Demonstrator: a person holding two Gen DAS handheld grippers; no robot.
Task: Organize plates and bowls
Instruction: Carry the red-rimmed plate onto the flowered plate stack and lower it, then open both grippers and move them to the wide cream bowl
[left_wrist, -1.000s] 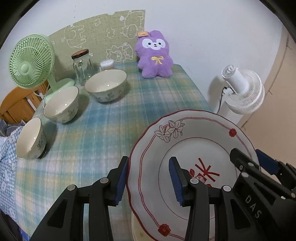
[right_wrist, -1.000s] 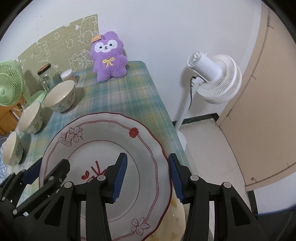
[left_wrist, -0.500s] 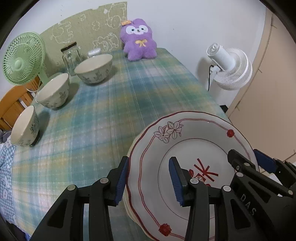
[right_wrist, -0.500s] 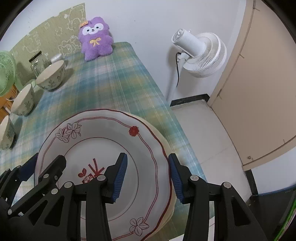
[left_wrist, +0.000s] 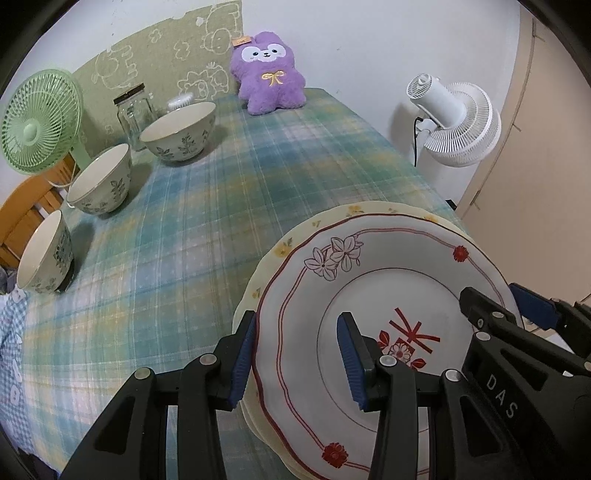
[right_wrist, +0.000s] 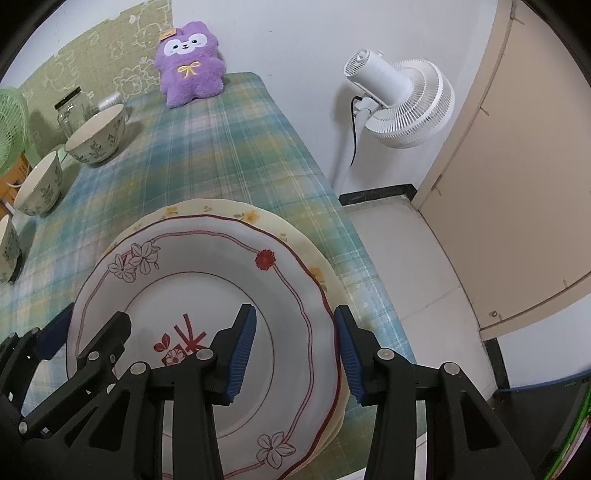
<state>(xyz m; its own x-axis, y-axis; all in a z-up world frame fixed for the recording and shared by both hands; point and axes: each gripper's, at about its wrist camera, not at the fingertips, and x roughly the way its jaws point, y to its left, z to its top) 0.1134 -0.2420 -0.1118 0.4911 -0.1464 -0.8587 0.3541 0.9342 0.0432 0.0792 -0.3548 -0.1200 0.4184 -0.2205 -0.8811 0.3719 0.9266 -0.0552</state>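
Note:
A white plate with red trim and flowers (left_wrist: 388, 280) (right_wrist: 207, 280) lies on a cream plate with yellow flowers (left_wrist: 332, 218) (right_wrist: 221, 212) at the table's near right corner. My left gripper (left_wrist: 297, 354) is open, its fingers straddling the white plate's left rim. My right gripper (right_wrist: 295, 349) is open, its fingers straddling the right rim. Three leaf-patterned bowls, a large one (left_wrist: 179, 131) (right_wrist: 96, 134), a middle one (left_wrist: 100, 179) (right_wrist: 38, 188) and a small one (left_wrist: 44, 253) (right_wrist: 7, 247), stand along the table's left side.
The table has a green-blue plaid cloth (left_wrist: 221, 192). A purple plush toy (left_wrist: 269, 74) (right_wrist: 190, 62), a glass jar (left_wrist: 133, 110) and a green fan (left_wrist: 38, 122) stand at the back. A white floor fan (left_wrist: 456, 122) (right_wrist: 400, 101) stands right of the table, near a beige door (right_wrist: 517, 177).
The white plate came down onto the cream plate, which now shows around its far rim. Both grippers moved with it and kept the same jaw gap.

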